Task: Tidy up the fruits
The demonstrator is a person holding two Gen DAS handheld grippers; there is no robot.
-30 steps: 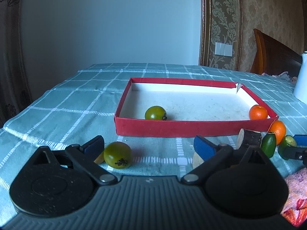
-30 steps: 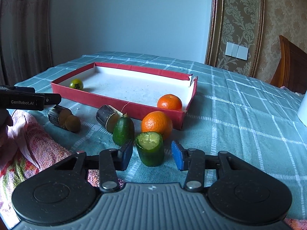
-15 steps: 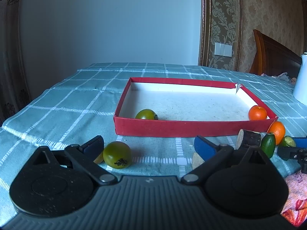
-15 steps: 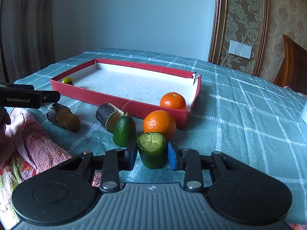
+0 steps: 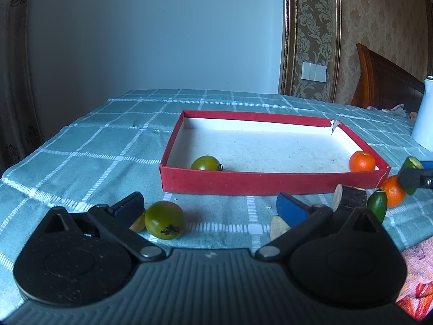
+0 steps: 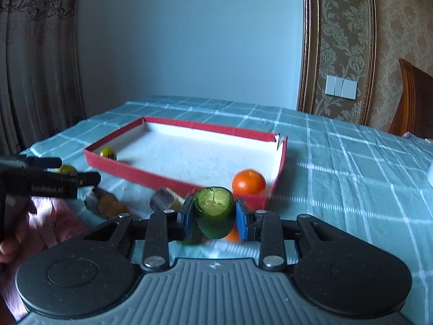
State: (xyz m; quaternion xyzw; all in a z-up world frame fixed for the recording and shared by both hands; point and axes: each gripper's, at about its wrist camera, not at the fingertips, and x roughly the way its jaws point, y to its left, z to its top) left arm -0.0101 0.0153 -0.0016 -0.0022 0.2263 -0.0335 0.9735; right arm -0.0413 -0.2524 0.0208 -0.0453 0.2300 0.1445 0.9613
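Note:
My right gripper (image 6: 213, 220) is shut on a cut green fruit (image 6: 213, 211) and holds it upright, lifted off the checked cloth. The left wrist view shows this fruit (image 5: 412, 163) at the far right, above the loose orange (image 5: 392, 191). The red tray (image 5: 270, 182) holds a green tomato (image 5: 206, 163) at its near left and an orange (image 5: 362, 161) at its near right. My left gripper (image 5: 208, 205) is open low over the cloth, with a second green tomato (image 5: 165, 223) beside its left finger, not gripped.
A dark cane piece (image 5: 350, 197) and a whole green fruit (image 5: 377, 208) lie in front of the tray's right corner. A pink towel (image 5: 416, 270) covers the near right. A white jug (image 5: 425, 119) stands at the far right, with a wooden chair (image 5: 384, 81) behind.
My right gripper closed on the cut green fruit and raised it off the cloth. The green tomato in the tray rolled a little left. My left gripper stayed put.

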